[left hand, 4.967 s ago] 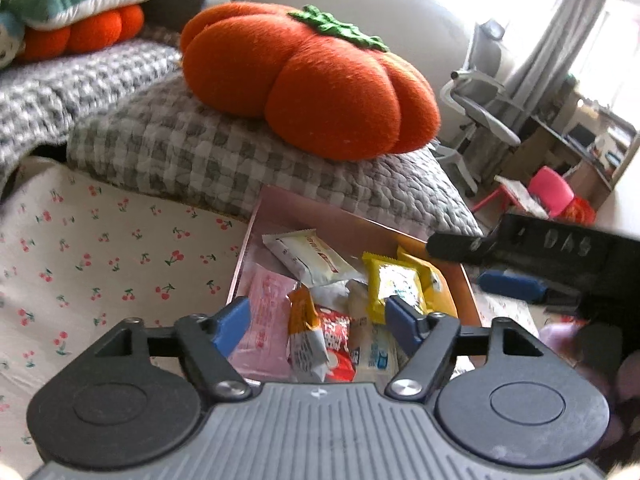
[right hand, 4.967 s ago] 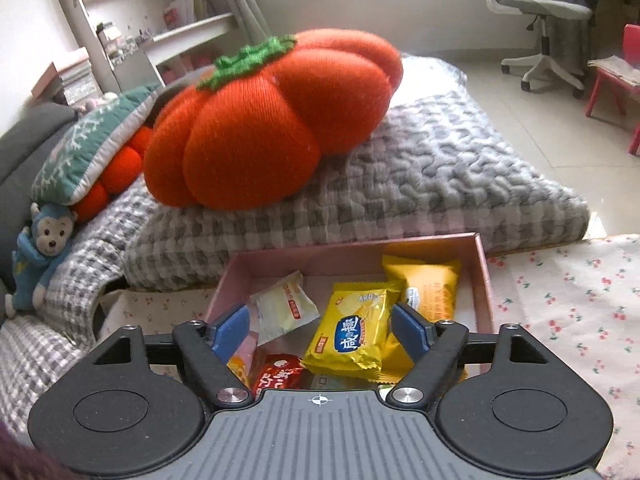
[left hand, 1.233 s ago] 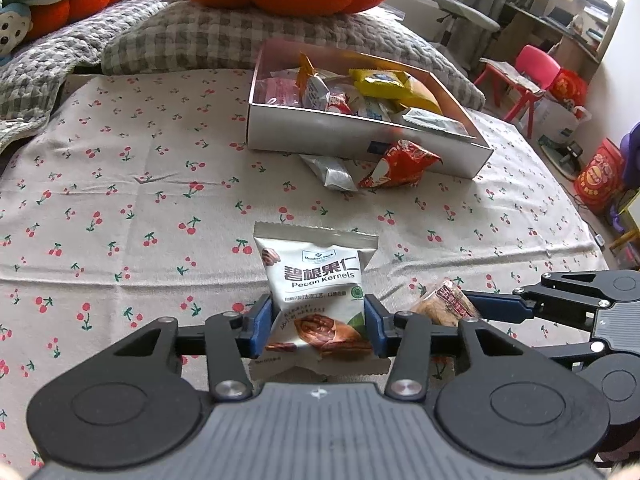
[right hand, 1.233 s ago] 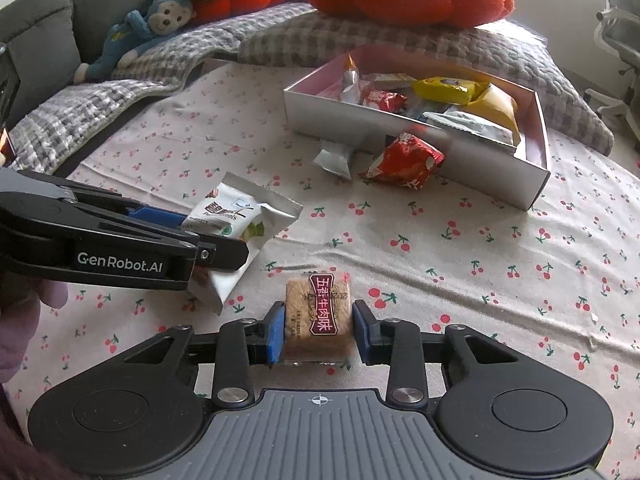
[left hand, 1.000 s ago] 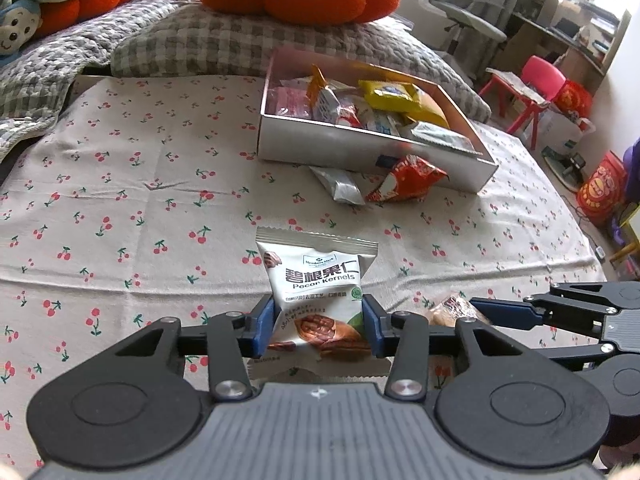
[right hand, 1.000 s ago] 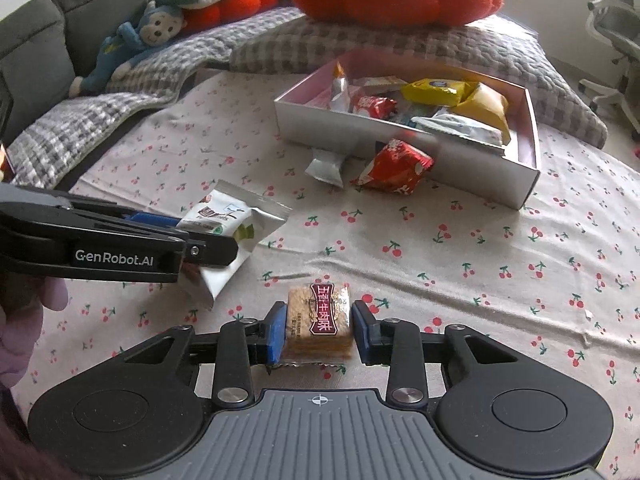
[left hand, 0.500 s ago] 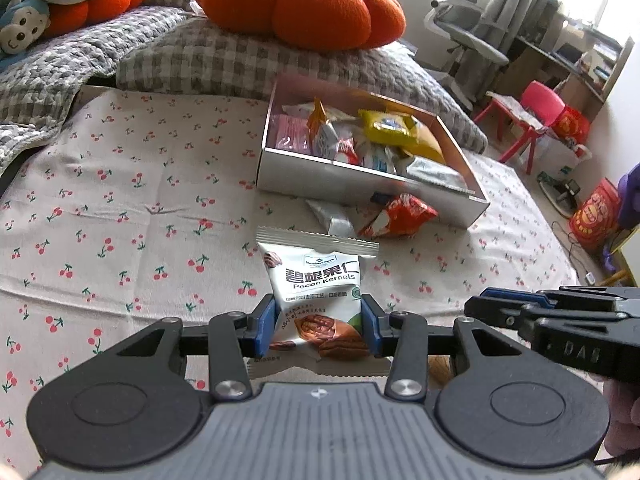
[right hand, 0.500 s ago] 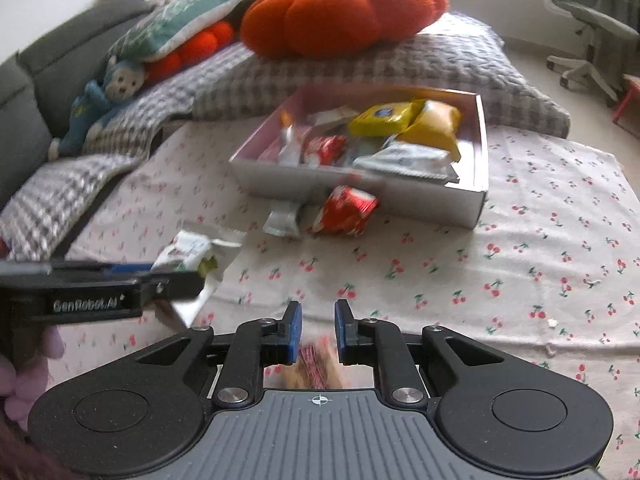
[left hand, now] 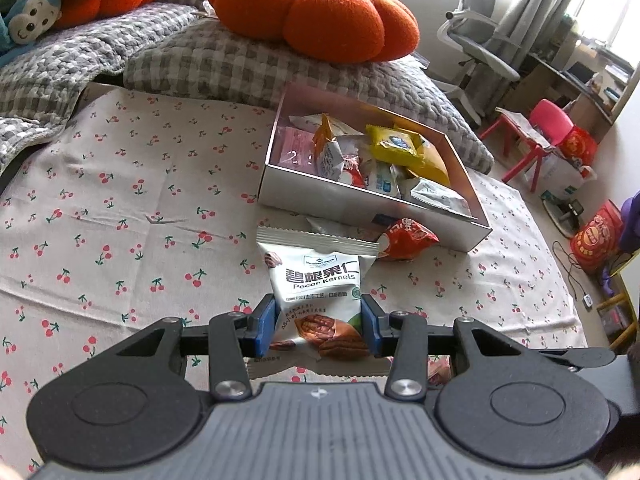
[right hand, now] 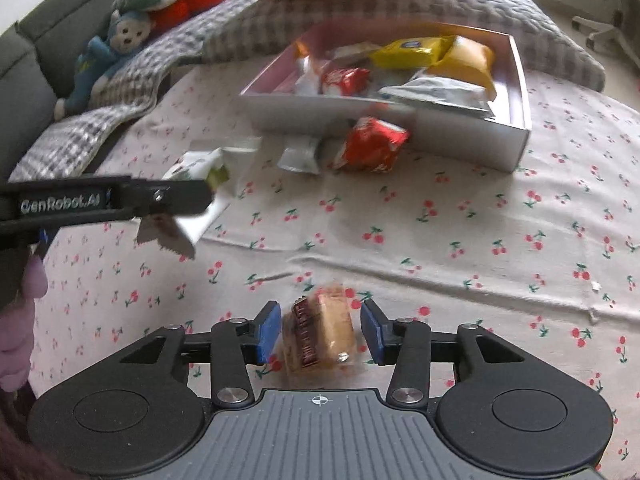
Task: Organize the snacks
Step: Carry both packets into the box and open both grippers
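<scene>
My left gripper is shut on a white pecan kernels packet and holds it above the cherry-print cloth, short of the pink-lined snack box. It also shows at the left of the right wrist view. My right gripper is open. A clear-wrapped brown cake snack lies on the cloth between its fingers, blurred, with gaps on both sides. The box holds several snacks. A red packet and a small silver packet lie in front of it.
An orange pumpkin cushion rests on a grey checked cushion behind the box. A blue monkey toy sits at the far left. An office chair and a pink stool stand beyond the bed's right edge.
My right gripper slipped shut off the cake snack, then opened; the snack now lies loose between its fingers. My left gripper has carried the pecan packet up and toward the box.
</scene>
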`<state>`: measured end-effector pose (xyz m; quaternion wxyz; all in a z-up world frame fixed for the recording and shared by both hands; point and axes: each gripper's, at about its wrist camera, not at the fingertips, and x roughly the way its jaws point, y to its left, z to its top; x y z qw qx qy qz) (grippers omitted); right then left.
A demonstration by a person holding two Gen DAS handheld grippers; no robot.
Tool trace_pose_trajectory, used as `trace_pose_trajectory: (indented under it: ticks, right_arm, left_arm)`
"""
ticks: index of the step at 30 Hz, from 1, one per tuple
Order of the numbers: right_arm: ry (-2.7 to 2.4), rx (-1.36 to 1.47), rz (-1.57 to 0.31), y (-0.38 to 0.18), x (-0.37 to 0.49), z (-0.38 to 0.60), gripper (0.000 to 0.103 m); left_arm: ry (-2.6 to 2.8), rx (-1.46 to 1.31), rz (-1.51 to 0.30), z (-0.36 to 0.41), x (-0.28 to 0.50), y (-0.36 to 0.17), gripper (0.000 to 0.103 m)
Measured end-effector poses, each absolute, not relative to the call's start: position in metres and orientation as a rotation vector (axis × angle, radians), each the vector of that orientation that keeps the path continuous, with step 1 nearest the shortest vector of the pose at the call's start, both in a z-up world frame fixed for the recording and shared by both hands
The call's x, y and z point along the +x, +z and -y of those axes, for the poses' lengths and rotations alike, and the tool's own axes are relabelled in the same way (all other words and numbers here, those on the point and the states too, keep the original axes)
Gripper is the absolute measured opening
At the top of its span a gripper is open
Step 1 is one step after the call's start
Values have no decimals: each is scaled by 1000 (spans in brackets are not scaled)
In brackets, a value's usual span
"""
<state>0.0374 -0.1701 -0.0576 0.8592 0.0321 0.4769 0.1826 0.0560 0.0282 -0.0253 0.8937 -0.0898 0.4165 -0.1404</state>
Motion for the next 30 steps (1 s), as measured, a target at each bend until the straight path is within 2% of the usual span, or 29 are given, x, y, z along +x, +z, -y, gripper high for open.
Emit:
trace_pose_trajectory:
  ticks: [3, 6, 15, 30]
  right_arm:
    - [376, 33, -1002, -59, 36, 164, 43]
    - [356, -28, -993, -61, 35, 158, 34]
    - [351, -9, -966, -46, 37, 160, 34]
    - [193, 293, -820, 13, 77, 223, 34]
  left_arm:
    - [-292, -183, -867, -27, 56, -25, 40]
    - [-294, -180, -870, -26, 56, -25, 40]
    - [-289, -196, -868, -26, 59, -21, 40]
    - [-273, -339, -802, -23, 76, 10, 40]
